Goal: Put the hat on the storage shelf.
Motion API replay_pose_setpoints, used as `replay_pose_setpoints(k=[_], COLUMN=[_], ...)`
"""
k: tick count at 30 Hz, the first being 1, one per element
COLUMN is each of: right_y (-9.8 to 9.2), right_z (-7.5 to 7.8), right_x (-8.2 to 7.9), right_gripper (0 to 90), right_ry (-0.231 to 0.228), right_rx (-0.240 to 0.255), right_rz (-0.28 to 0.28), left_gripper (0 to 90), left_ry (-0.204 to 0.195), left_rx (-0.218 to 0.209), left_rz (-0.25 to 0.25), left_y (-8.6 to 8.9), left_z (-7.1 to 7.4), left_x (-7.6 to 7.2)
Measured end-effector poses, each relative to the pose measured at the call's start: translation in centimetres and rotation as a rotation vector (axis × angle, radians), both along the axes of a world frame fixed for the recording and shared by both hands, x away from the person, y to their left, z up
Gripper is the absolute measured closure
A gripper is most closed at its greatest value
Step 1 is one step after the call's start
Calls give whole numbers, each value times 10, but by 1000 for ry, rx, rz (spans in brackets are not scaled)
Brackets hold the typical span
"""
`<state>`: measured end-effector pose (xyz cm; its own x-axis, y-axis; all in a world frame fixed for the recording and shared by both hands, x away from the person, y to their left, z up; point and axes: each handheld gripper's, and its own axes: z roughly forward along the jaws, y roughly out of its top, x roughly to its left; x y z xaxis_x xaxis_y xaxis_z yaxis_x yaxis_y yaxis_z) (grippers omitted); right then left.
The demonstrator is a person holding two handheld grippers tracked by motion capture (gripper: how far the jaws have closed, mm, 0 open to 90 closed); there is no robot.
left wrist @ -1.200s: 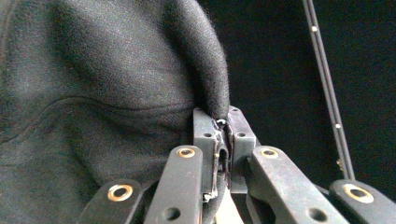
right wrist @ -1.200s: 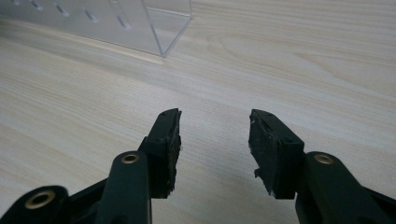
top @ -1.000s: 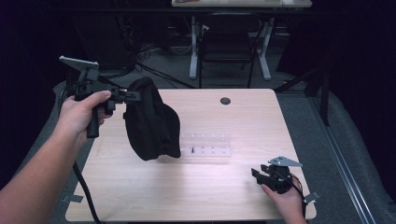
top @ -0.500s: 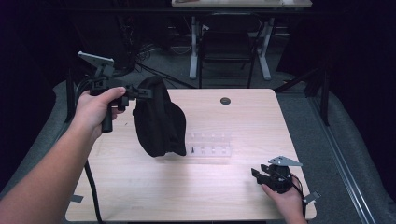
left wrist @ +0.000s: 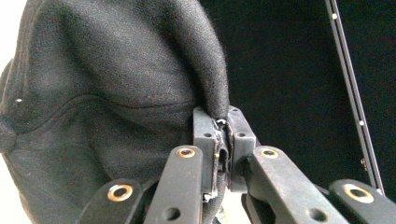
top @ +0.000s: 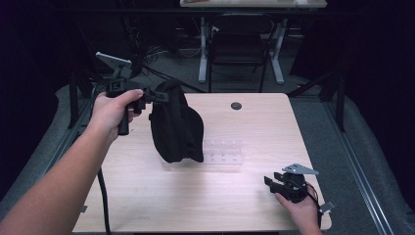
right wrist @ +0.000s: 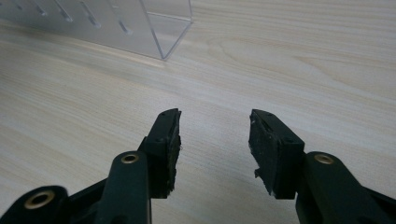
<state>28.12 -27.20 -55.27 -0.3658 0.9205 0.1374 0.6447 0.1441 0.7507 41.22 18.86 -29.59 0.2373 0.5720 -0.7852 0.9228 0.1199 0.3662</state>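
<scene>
- The left gripper (top: 159, 95), raised over the far left of the wooden surface (top: 147, 196), has its fingers (left wrist: 205, 140) pinched tight on a fold of the black cloth bag (top: 175, 125).
- The bag hangs down, just in front of a clear plastic organizer (top: 222, 152).
- The right gripper (right wrist: 212, 144) rests low at the near right corner, its fingers spread apart with nothing between them.

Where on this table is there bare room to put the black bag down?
The near left of the table, below the bag and left of the right gripper, is bare wood. So is the far right, between the grommet and the right edge. The middle is crowded: the clear box sits there, with the bag hanging from the left gripper over its left end.
</scene>
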Motion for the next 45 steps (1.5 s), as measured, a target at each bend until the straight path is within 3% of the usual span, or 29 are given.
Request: replay_pose_setpoints(k=[13,35,40,41,45], right_y=[-1,0,0,-1,2], right_z=[1,2,2,4,2], right_x=[0,1,1,1,1], right_gripper=[527,527,527,527,527], right_ry=[0,-1,-4,7,-8], right_rx=[6,6,-3,-33,10], right_rz=[3,10,9,19,16], left_gripper=[857,856,855,855,855], left_ry=[-7,-26,-27,-22,-25], left_rx=[62,70,70,66,57], left_rz=[-2,-38,-44,-41,-53], left_y=[-14,-46,-52,-53,-58], left_z=[-1,-1,-1,-1,-2], left_x=[5,12,13,13,13])
